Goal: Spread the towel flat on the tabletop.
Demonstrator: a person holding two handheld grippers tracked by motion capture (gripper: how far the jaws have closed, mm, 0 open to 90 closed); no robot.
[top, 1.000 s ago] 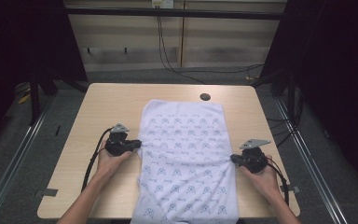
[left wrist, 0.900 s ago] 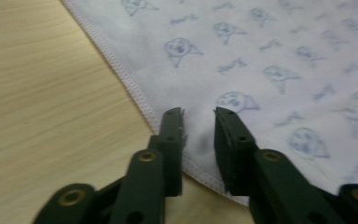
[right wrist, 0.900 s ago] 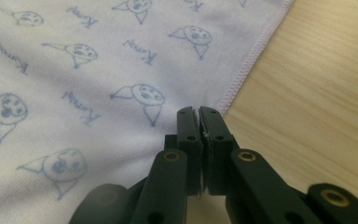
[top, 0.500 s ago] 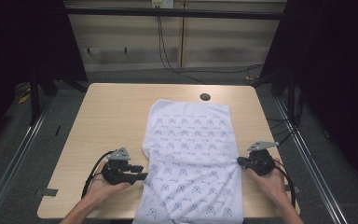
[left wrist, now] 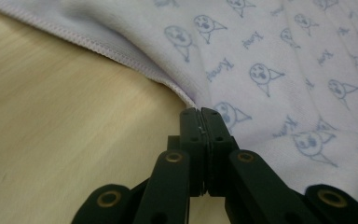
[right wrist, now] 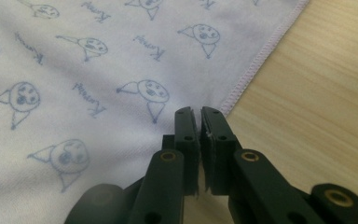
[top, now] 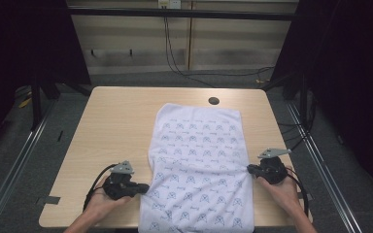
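A white cloth [top: 199, 150] printed with small blue faces lies lengthwise down the middle of the wooden table [top: 116, 121], and its near end hangs over the front edge. My left gripper [top: 143, 187] is at the cloth's left hem near the front, shut on it. In the left gripper view the jaws [left wrist: 199, 113] meet on the stitched hem of the cloth [left wrist: 270, 60]. My right gripper [top: 249, 169] pinches the right hem. In the right gripper view its jaws [right wrist: 196, 113] stand almost together on the edge of the cloth [right wrist: 98, 70].
A dark round hole [top: 213, 101] sits in the tabletop just beyond the cloth's far end. Bare wood lies to the left of the cloth and in a narrow strip at its right. A black frame and cables stand behind the table.
Both grippers have moved towards the near edge of the table and dragged the cloth with them. More of the cloth now hangs over the front, and its far end has left the hole.
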